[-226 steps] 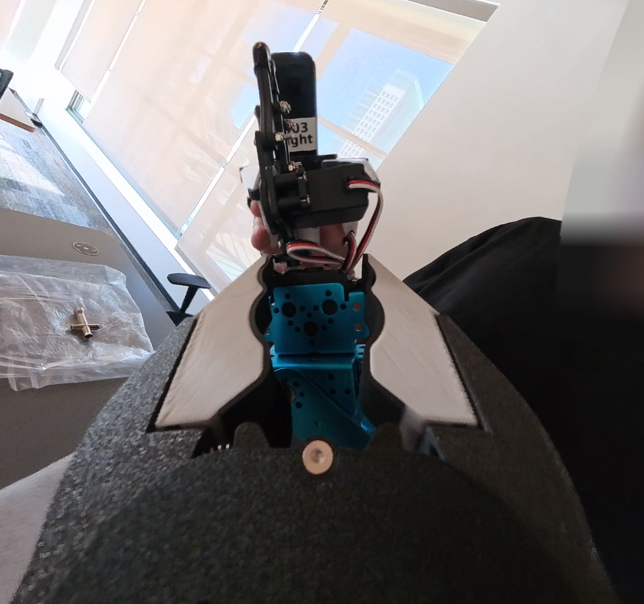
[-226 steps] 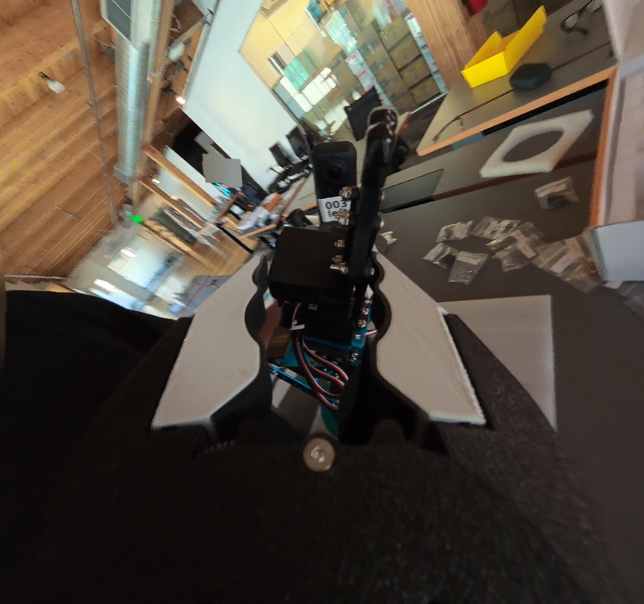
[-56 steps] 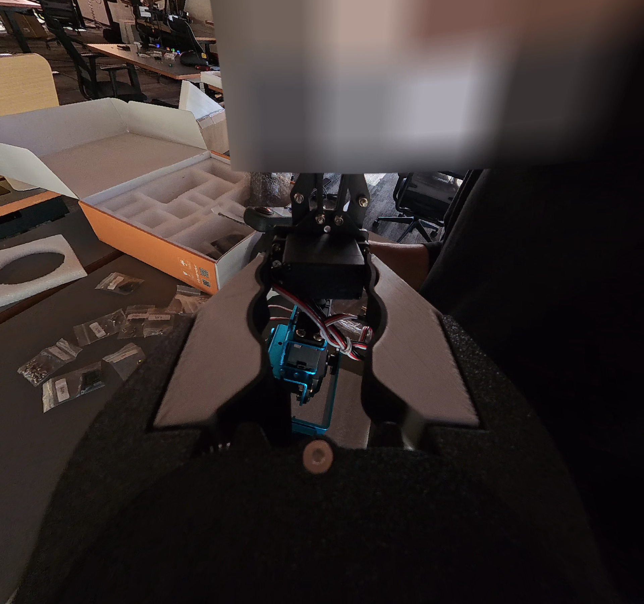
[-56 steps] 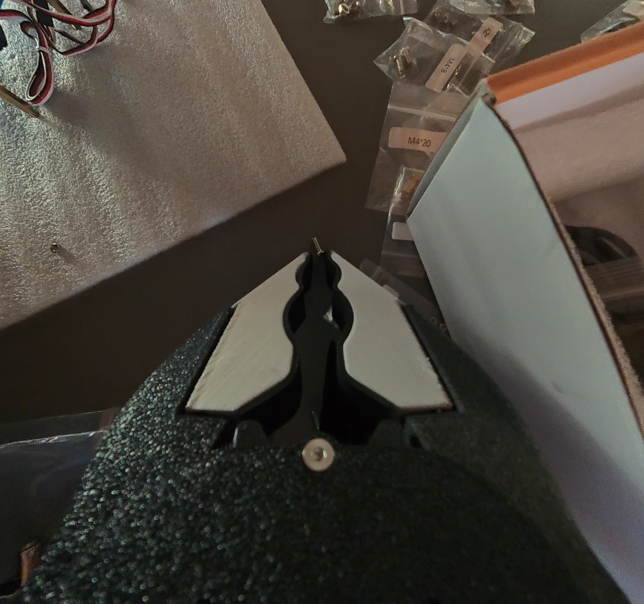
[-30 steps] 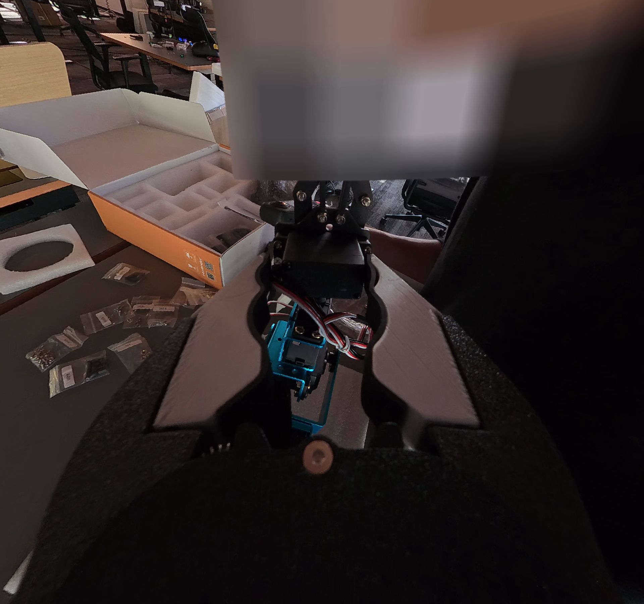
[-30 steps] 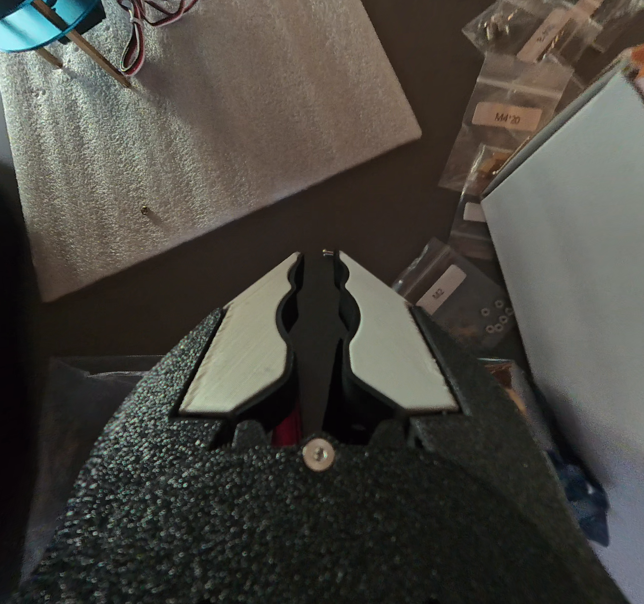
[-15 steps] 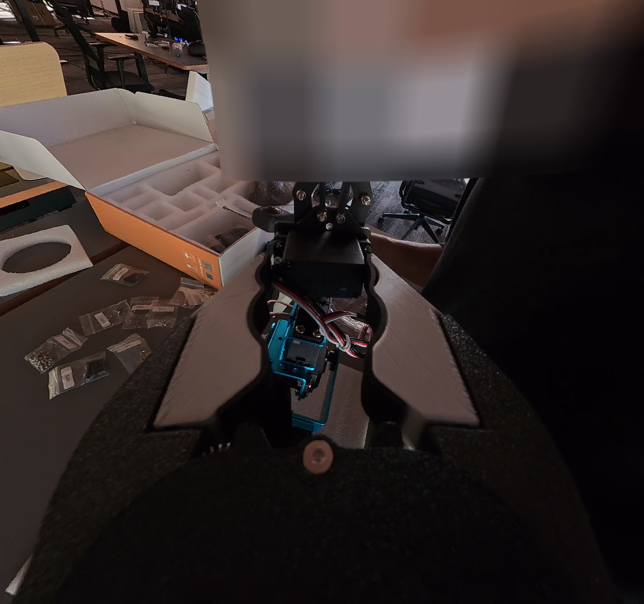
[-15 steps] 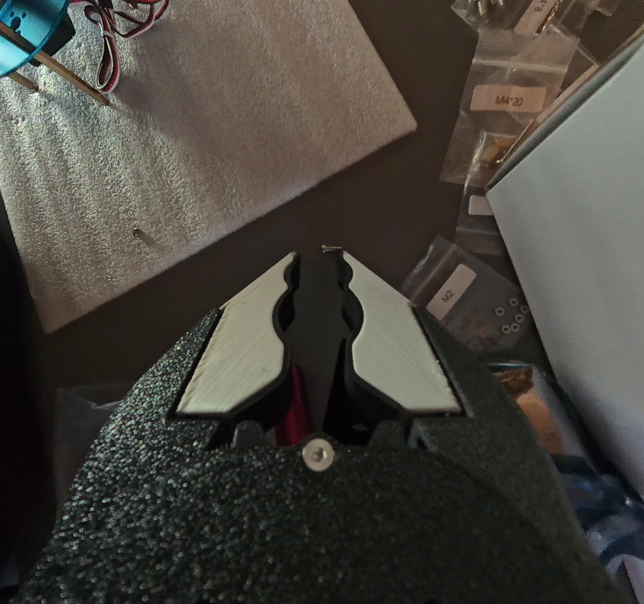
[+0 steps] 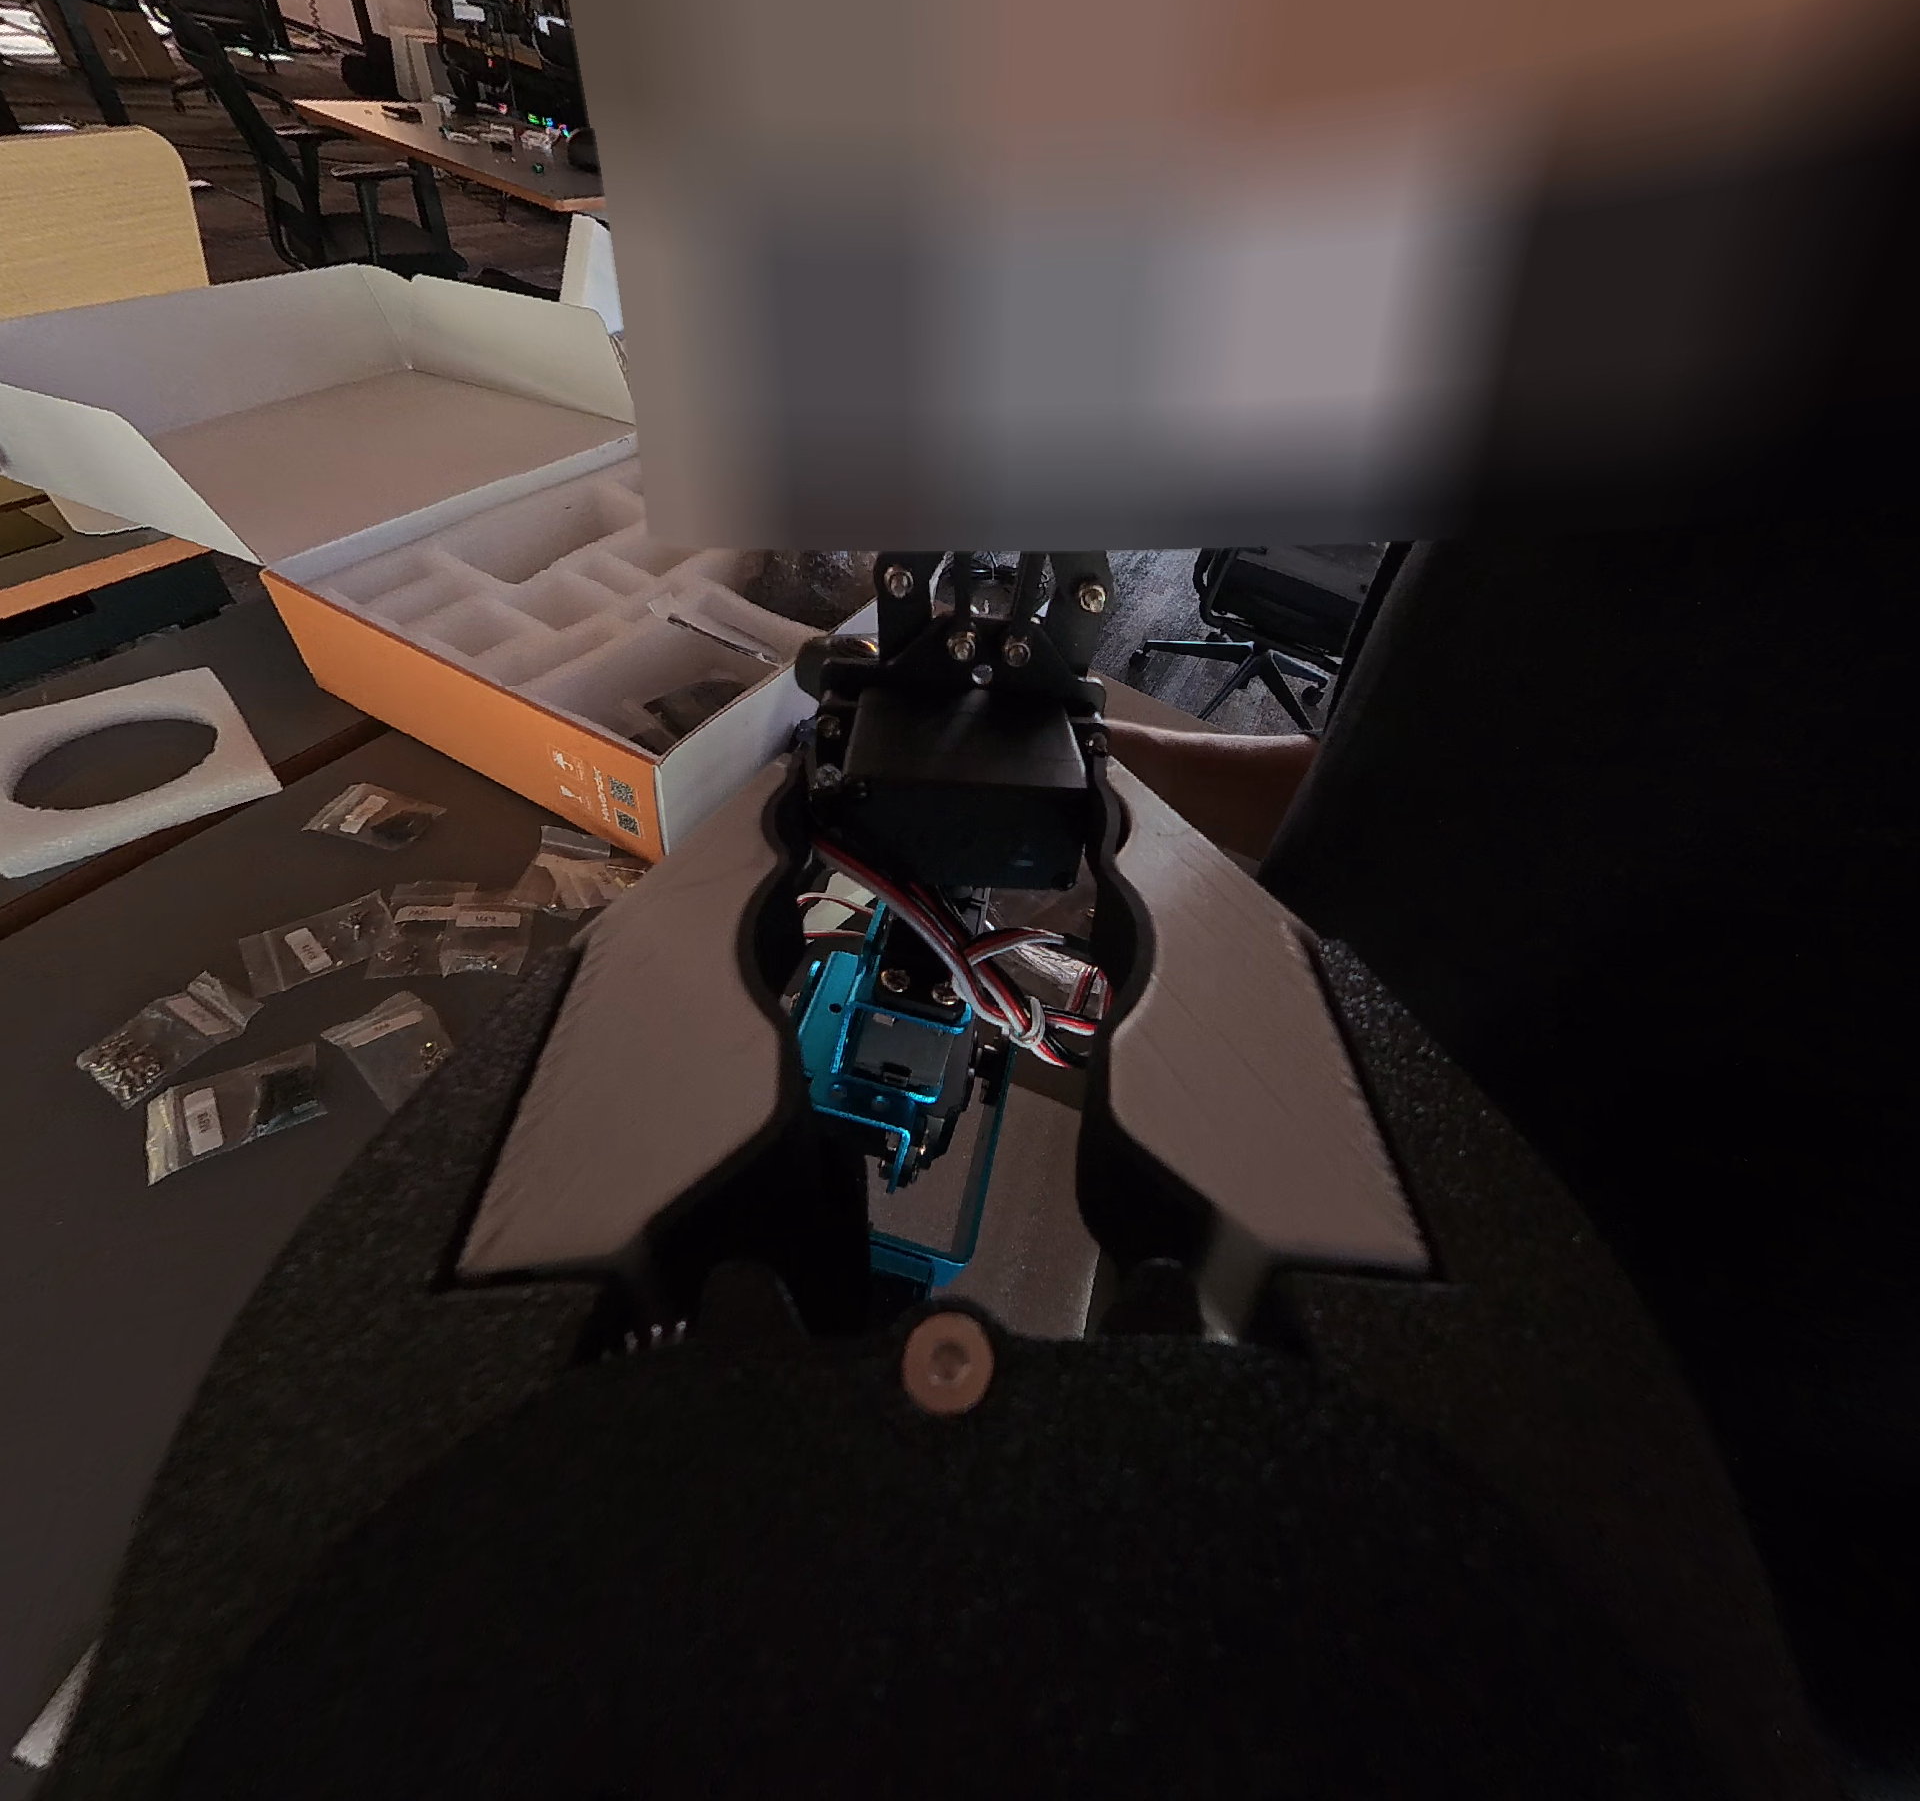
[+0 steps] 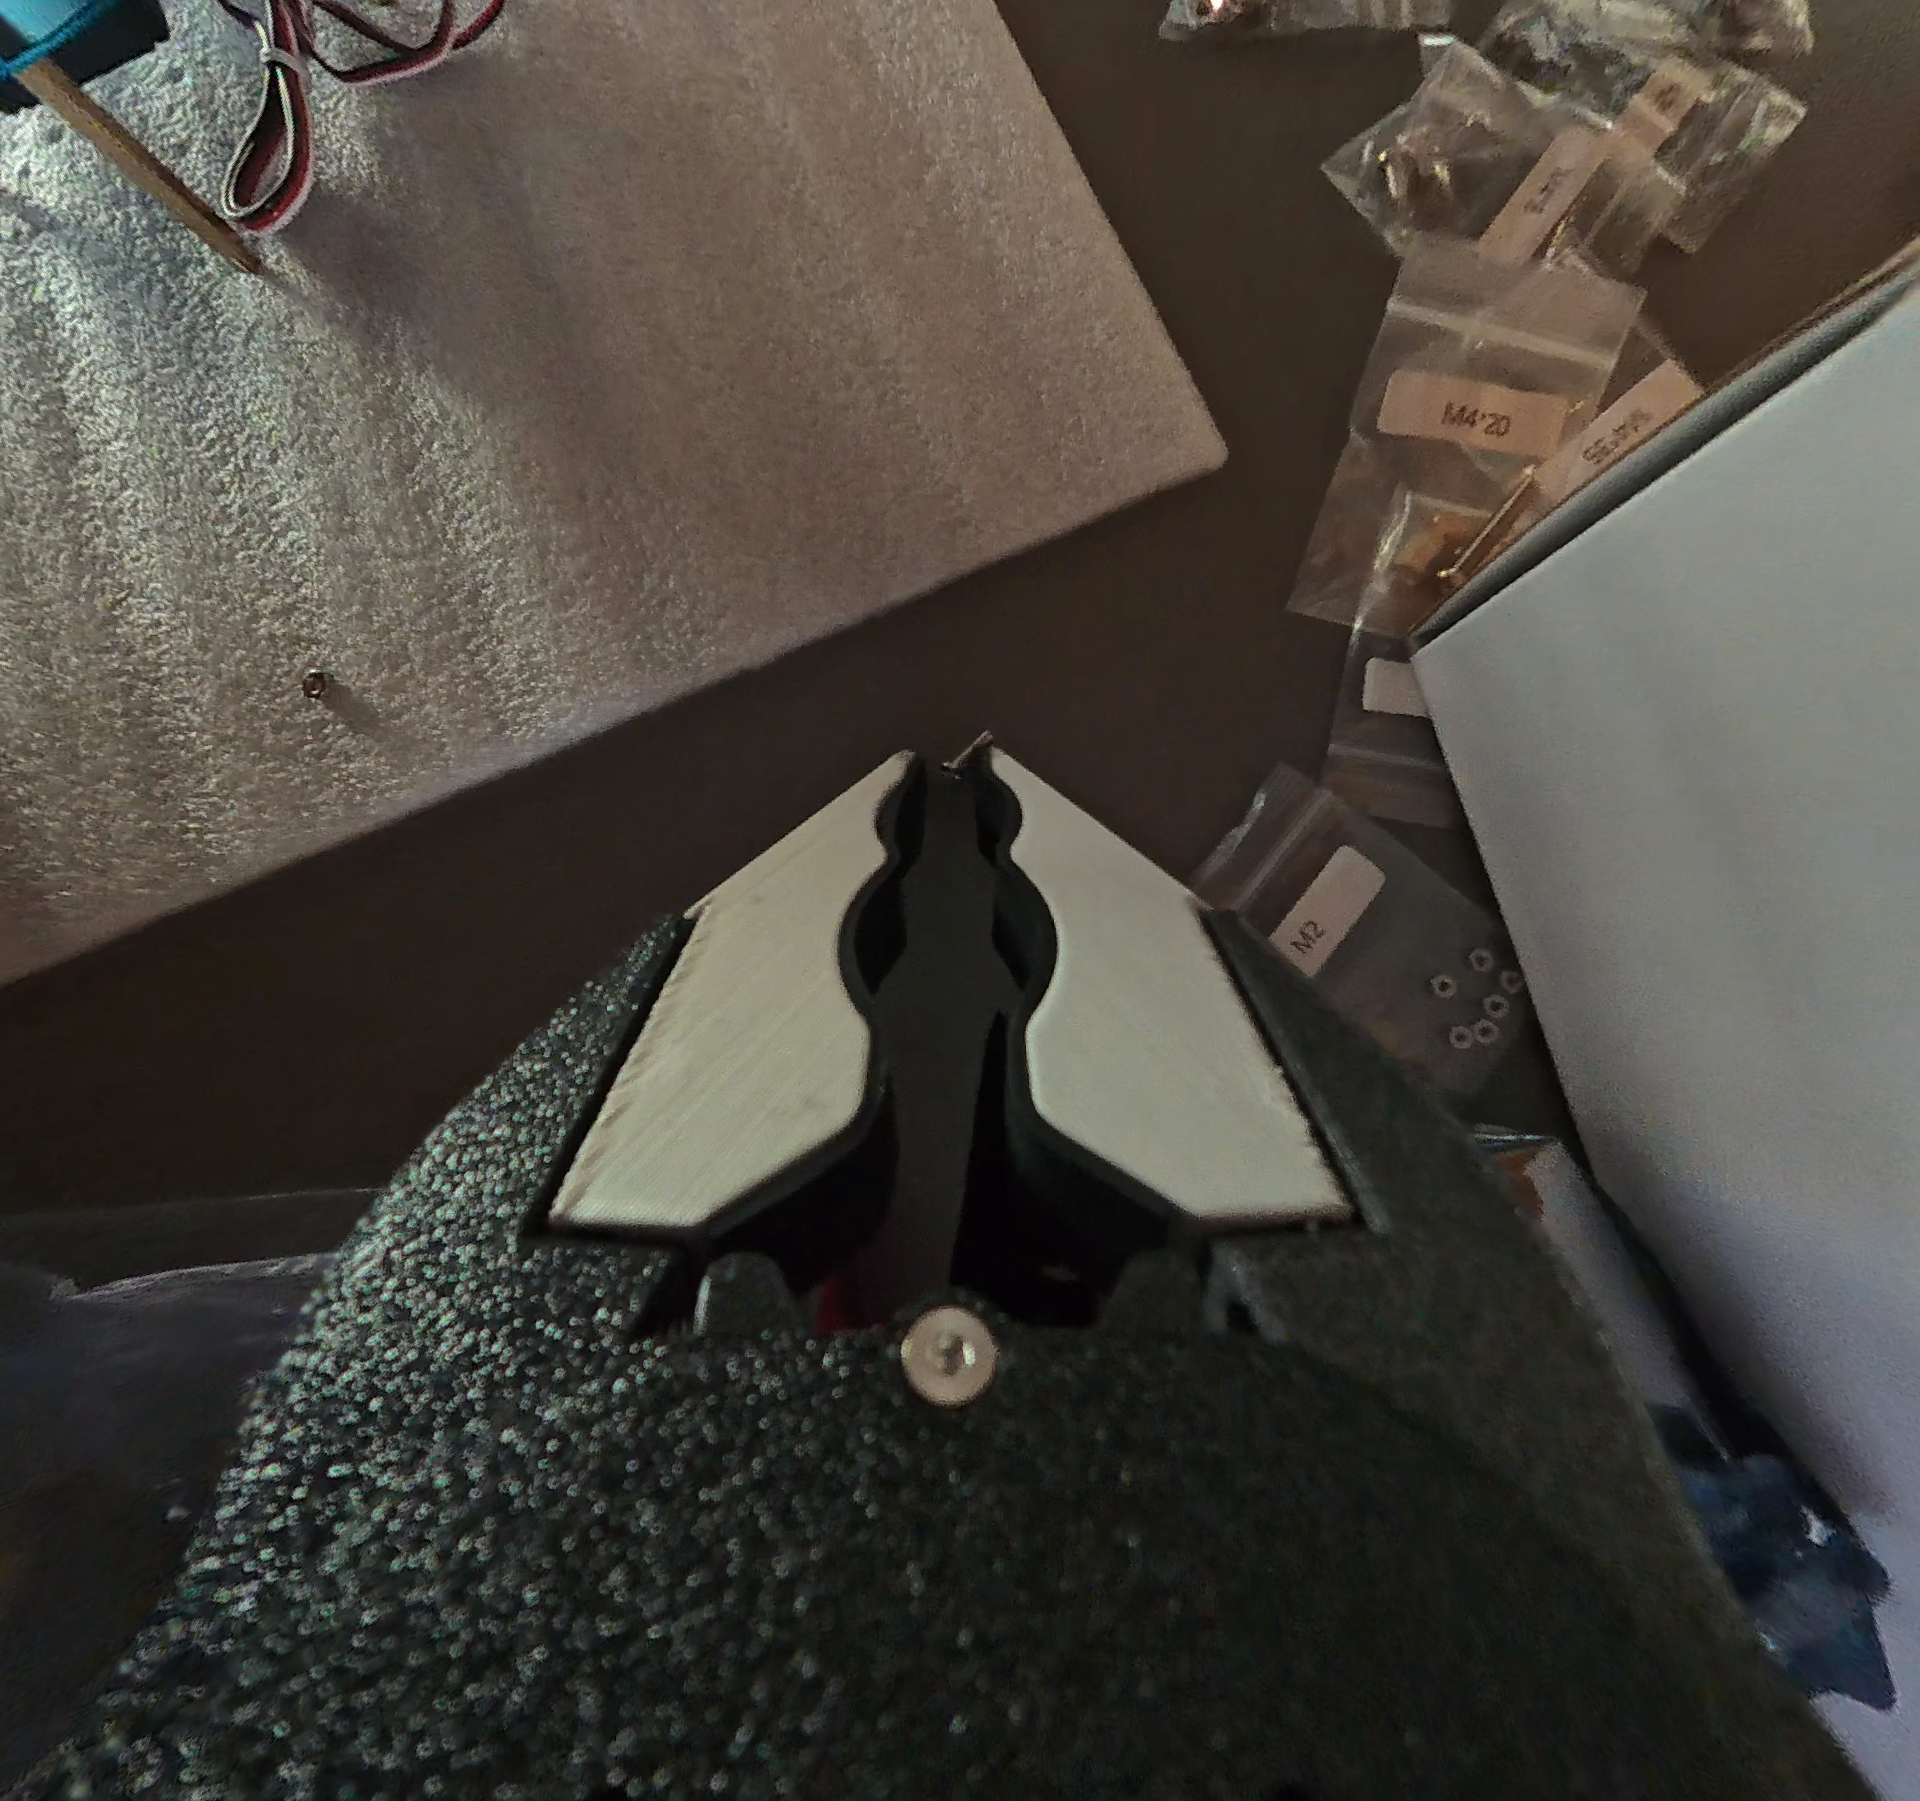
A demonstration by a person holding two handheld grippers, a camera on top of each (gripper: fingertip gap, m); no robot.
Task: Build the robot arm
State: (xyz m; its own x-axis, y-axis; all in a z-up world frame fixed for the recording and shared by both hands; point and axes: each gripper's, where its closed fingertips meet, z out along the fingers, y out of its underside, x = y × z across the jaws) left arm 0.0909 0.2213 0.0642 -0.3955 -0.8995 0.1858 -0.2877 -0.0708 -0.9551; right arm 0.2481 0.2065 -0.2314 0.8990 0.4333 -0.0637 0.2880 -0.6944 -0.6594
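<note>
My left gripper (image 9: 948,801) is shut on a small robot-arm assembly: a black servo (image 9: 961,785) sits between the fingers. A blue metal bracket (image 9: 878,1045) and red, white and black wires (image 9: 997,993) hang below it, above the table. My right gripper (image 10: 951,764) is shut on a thin black tool (image 10: 940,1003), with a small metal tip (image 10: 974,746) poking out past the fingertips. It hovers over the dark table (image 10: 675,816) beside a grey foam sheet (image 10: 571,349). A tiny screw (image 10: 315,683) lies on the sheet.
An open orange box with a white foam insert (image 9: 499,702) and its white flap (image 10: 1714,868) stand close by. Small bags of screws (image 10: 1496,421) lie on the table (image 9: 260,1034). There is also a foam piece with a round hole (image 9: 114,764). A blue part with wires (image 10: 312,16) rests on the sheet's far corner. A person's forearm (image 9: 1195,764) is nearby. About 35 centimeters separates my left fingertips from my right.
The left gripper holds the assembly almost still. The right gripper's jaws have drawn closer around the black tool, and its view has shifted slightly over the table.
</note>
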